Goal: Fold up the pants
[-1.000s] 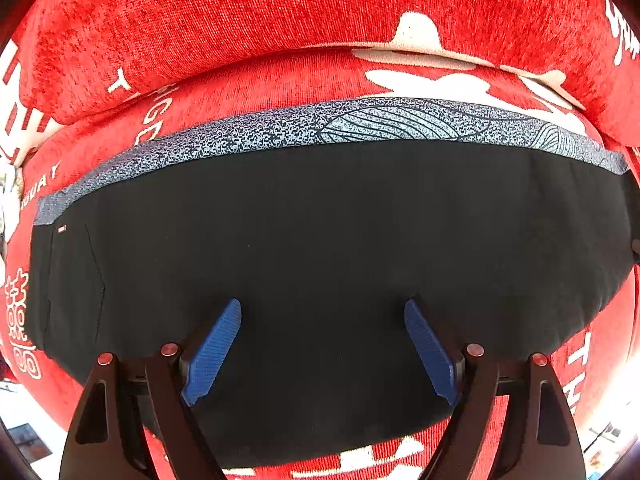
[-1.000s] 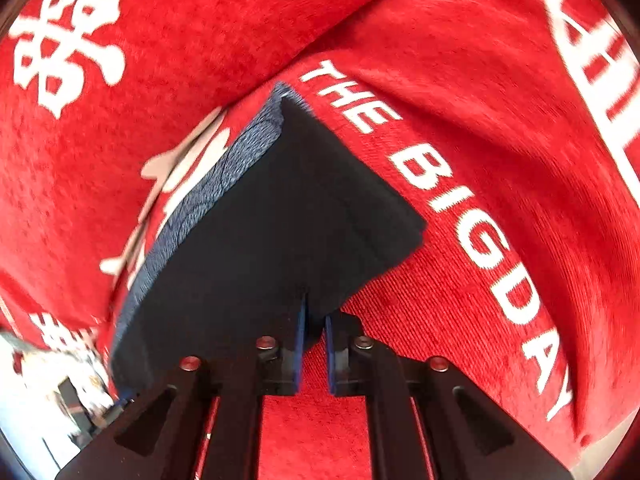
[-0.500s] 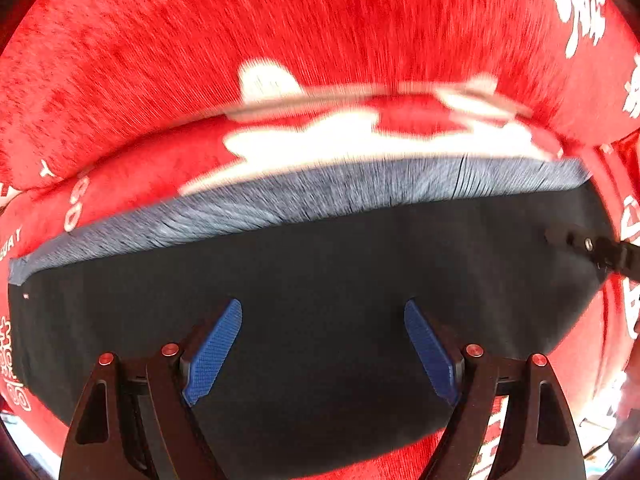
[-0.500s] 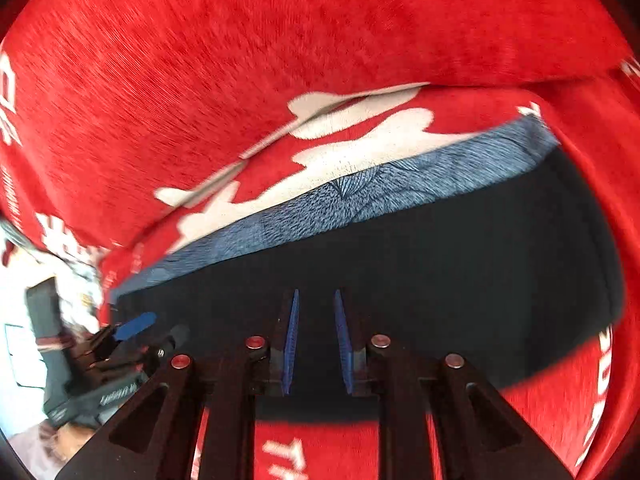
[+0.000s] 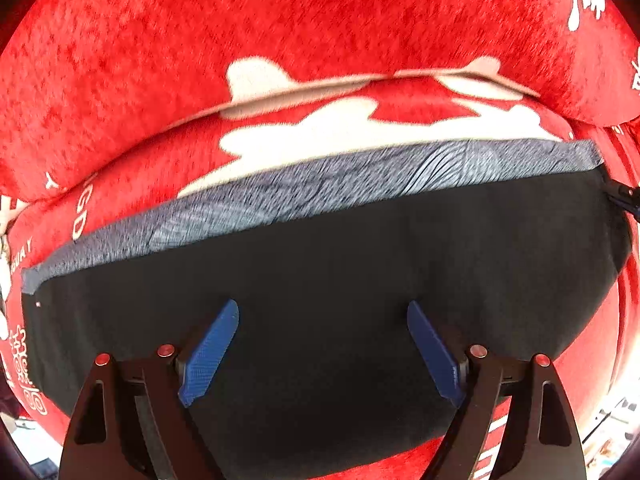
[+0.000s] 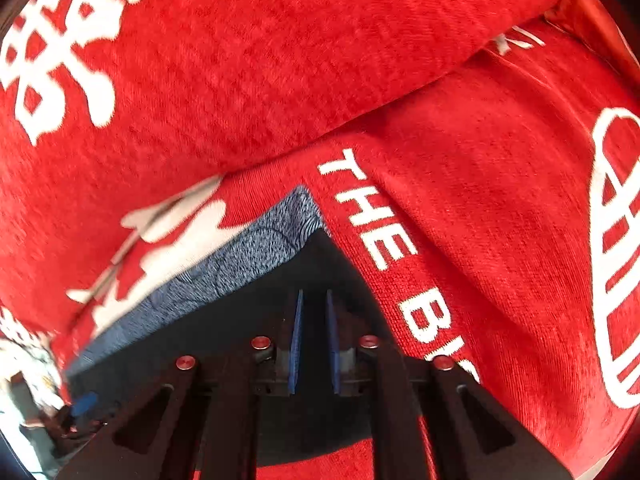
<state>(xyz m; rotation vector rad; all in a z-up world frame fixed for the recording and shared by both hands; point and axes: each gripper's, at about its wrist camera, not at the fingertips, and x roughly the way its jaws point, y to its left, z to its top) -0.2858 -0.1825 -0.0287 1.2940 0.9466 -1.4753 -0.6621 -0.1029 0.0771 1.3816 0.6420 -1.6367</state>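
Note:
The black pants (image 5: 320, 280) lie folded flat on a red printed sofa seat, with a grey patterned waistband (image 5: 304, 196) along the far edge. My left gripper (image 5: 322, 314) hovers over the near middle of the pants, jaws wide open and empty. In the right wrist view the pants (image 6: 248, 320) show their right end and the waistband (image 6: 240, 260). My right gripper (image 6: 313, 304) is over that right corner, jaws nearly closed with a narrow gap and nothing between them. The right gripper's tip (image 5: 624, 196) shows at the right edge of the left wrist view.
The red sofa cover with white lettering (image 6: 372, 236) spreads under and to the right of the pants. The red backrest cushion (image 5: 320, 32) rises just behind the waistband. The left gripper (image 6: 80, 408) shows at the lower left of the right wrist view.
My right gripper swung from the pants' right corner to face across them and back to the corner, and its jaws parted slightly. My left gripper shifted right, then back left, staying open.

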